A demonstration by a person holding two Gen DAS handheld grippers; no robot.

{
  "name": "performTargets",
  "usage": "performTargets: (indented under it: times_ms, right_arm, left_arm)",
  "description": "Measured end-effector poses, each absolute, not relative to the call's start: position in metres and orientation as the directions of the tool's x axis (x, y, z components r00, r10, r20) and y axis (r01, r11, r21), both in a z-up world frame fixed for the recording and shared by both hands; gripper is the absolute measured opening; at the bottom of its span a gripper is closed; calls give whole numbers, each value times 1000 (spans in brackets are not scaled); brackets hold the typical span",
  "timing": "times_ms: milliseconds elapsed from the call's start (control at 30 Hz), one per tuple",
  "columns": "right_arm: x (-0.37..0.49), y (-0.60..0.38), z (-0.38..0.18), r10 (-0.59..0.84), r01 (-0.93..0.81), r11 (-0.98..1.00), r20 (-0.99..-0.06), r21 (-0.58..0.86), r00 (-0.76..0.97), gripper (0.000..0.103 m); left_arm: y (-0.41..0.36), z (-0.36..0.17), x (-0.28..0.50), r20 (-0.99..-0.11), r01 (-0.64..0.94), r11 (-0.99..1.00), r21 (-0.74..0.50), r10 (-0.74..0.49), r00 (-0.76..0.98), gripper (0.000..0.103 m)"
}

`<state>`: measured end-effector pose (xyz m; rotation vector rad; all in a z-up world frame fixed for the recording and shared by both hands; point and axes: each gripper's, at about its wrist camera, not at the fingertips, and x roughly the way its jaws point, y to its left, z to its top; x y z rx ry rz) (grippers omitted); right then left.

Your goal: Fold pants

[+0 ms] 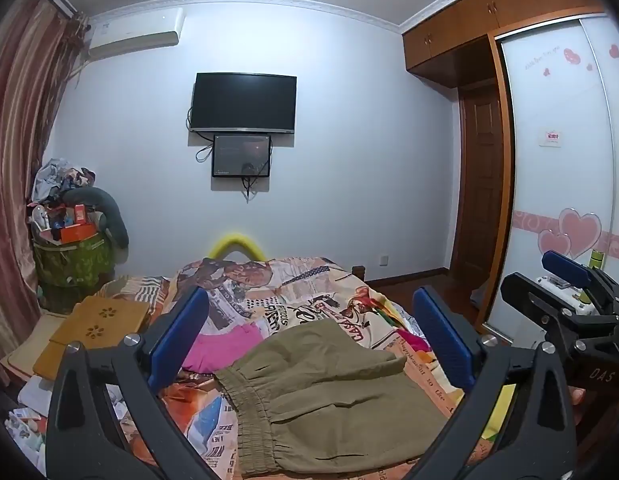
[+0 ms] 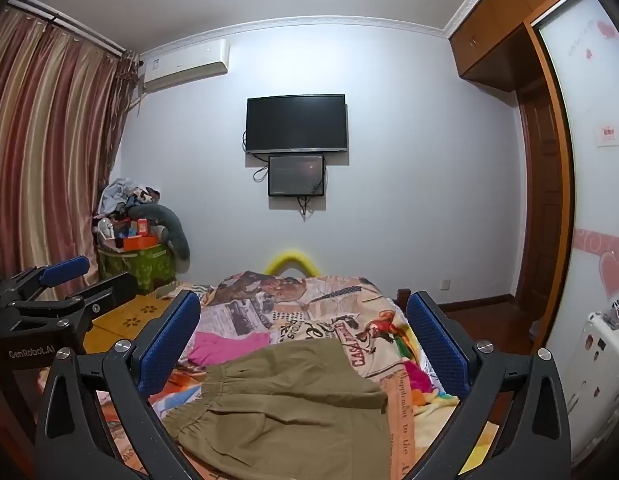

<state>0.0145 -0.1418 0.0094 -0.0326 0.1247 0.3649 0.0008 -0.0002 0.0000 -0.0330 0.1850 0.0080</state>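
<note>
Both grippers, the left gripper [image 1: 309, 336] and the right gripper [image 2: 303, 338], have jaws wide apart, holding nothing. The soft olive-green cloth pants [image 1: 333, 396] lie between and below the jaws, looking partly folded, with more folding likely left.

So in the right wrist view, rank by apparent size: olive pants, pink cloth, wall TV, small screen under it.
1. olive pants, though they lie nearest the camera, which inflates them
2. wall TV
3. pink cloth and small screen look about alike, so I won't rank them.
</note>
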Motion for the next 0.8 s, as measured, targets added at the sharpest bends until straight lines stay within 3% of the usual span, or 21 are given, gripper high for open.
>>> performTargets:
  times_ms: [33, 800]
  right_arm:
    - [14, -142, 9, 354, -358, 934, -124, -8, 927, 103]
    - [17, -142, 11, 344, -347, 938, -130, -1, 930, 103]
  left_arm:
    - [0, 0, -2, -151, -6, 999, -34, 1, 989, 103]
    - [0, 0, 0, -166, -12, 1000, -26, 8, 986, 103]
